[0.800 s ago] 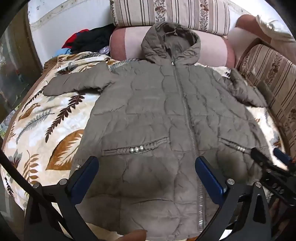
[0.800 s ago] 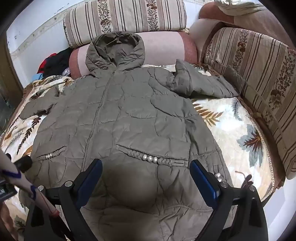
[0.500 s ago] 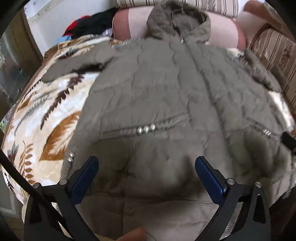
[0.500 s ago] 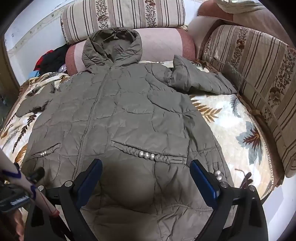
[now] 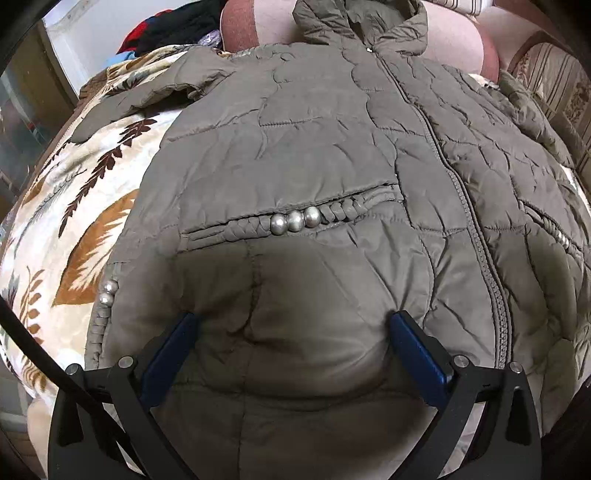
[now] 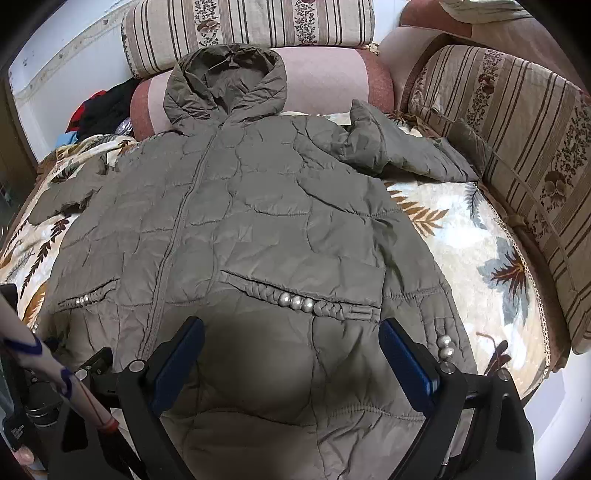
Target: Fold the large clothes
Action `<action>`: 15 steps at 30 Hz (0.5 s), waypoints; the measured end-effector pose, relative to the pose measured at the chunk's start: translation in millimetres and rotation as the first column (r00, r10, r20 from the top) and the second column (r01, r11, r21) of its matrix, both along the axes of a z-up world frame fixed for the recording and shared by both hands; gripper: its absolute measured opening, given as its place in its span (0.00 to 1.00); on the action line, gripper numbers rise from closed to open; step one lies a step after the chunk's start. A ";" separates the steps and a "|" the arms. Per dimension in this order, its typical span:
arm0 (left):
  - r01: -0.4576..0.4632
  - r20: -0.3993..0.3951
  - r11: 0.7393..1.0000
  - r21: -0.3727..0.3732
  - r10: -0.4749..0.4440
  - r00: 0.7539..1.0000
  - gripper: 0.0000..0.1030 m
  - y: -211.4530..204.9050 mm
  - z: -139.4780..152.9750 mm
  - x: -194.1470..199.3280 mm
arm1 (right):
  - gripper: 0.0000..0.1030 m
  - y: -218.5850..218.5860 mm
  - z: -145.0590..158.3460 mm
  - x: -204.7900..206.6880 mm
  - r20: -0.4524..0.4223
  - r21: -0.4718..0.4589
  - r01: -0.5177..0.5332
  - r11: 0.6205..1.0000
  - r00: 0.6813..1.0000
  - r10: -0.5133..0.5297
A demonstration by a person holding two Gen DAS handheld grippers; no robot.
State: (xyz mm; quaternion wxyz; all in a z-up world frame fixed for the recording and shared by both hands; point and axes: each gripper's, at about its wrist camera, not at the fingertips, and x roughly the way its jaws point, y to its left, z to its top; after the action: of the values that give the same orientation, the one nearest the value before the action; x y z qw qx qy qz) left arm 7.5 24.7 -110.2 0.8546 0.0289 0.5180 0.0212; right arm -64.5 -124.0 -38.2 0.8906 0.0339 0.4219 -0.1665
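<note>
The left hand-held gripper has a black frame with two blue, flat, long fingers, and round silver screws sit on its arms. A black cable runs across its left side. The right hand-held gripper has the same black frame, blue fingers and silver screws.

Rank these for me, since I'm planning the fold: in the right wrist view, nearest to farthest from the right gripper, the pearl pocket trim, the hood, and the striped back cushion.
From the right gripper:
1. Pearl pocket trim, just ahead of the fingertips.
2. Hood, at the coat's far end.
3. Striped back cushion, behind the hood.
</note>
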 end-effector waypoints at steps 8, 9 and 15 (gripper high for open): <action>0.029 0.007 0.999 -0.034 -0.029 1.000 1.00 5.6 21.0 -2.3 | 0.95 -3.7 -0.1 -2.0 0.002 0.008 0.009 1.000 1.000 -0.009; 0.026 0.023 0.998 -0.051 -0.025 0.999 1.00 5.9 26.1 -4.4 | 0.95 -4.1 0.6 -1.9 0.005 0.006 0.012 1.000 1.000 -0.012; 0.022 0.144 0.998 0.065 -0.031 0.989 1.00 -0.3 50.6 -16.0 | 0.95 -8.3 6.5 -5.8 0.025 0.009 0.040 0.999 0.999 -0.040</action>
State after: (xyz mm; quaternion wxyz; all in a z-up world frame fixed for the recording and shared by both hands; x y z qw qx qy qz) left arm -8.5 24.4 -59.6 0.8889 0.0613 0.4531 0.0281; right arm -70.3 -132.3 -31.7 0.8923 0.0480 0.4104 -0.1821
